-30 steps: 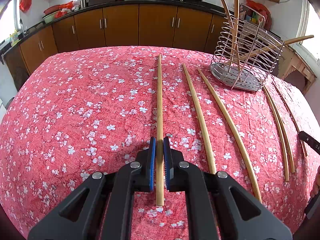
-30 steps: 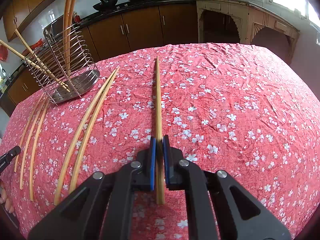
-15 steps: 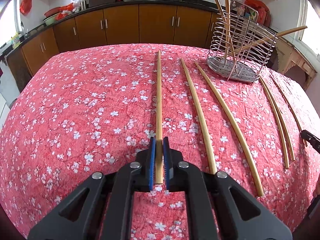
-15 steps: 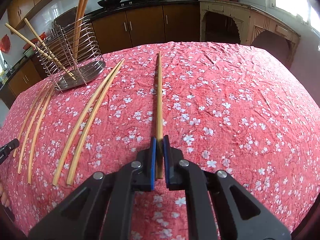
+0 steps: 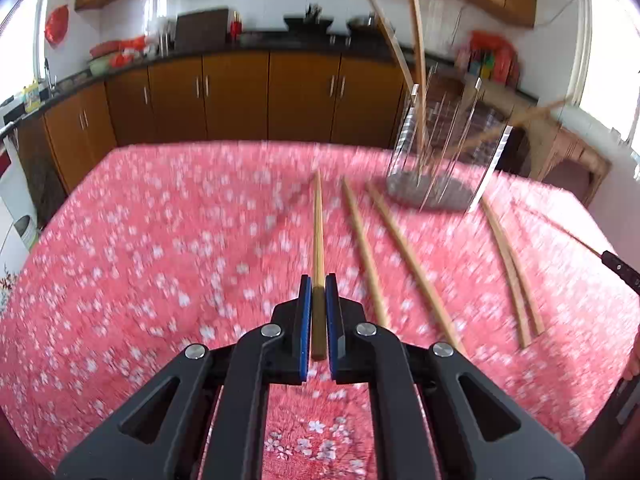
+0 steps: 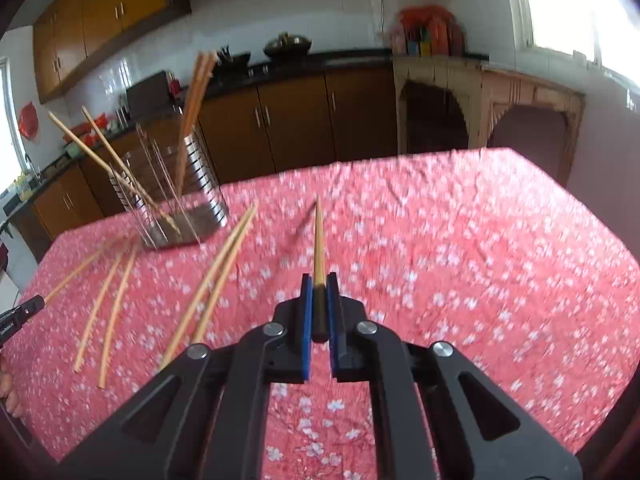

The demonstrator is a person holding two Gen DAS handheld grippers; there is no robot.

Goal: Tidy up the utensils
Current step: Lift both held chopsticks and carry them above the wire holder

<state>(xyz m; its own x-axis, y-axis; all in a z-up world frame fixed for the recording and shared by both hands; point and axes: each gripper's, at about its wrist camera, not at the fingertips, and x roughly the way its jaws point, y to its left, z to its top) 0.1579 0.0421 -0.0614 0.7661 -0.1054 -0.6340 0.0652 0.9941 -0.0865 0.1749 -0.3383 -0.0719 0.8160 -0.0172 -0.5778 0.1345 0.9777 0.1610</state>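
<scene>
My left gripper (image 5: 318, 280) is shut on the near end of a long wooden chopstick (image 5: 317, 232) and holds it above the red floral tablecloth (image 5: 160, 260). My right gripper (image 6: 319, 278) is shut on another wooden chopstick (image 6: 319, 236), also lifted off the cloth. A wire utensil holder (image 5: 436, 152) stands at the far right in the left wrist view and at the far left in the right wrist view (image 6: 180, 196), with several chopsticks standing in it. Several more chopsticks (image 5: 404, 256) lie loose on the cloth (image 6: 212, 280).
Brown kitchen cabinets (image 5: 240, 96) and a dark counter with pans run behind the table. The other gripper's tip shows at the right edge of the left wrist view (image 5: 620, 270) and at the left edge of the right wrist view (image 6: 18, 314). Both views are motion-blurred.
Both grippers have risen and tilted up, lifting their chopsticks off the cloth. The table has dropped lower in both views and more of the kitchen wall shows.
</scene>
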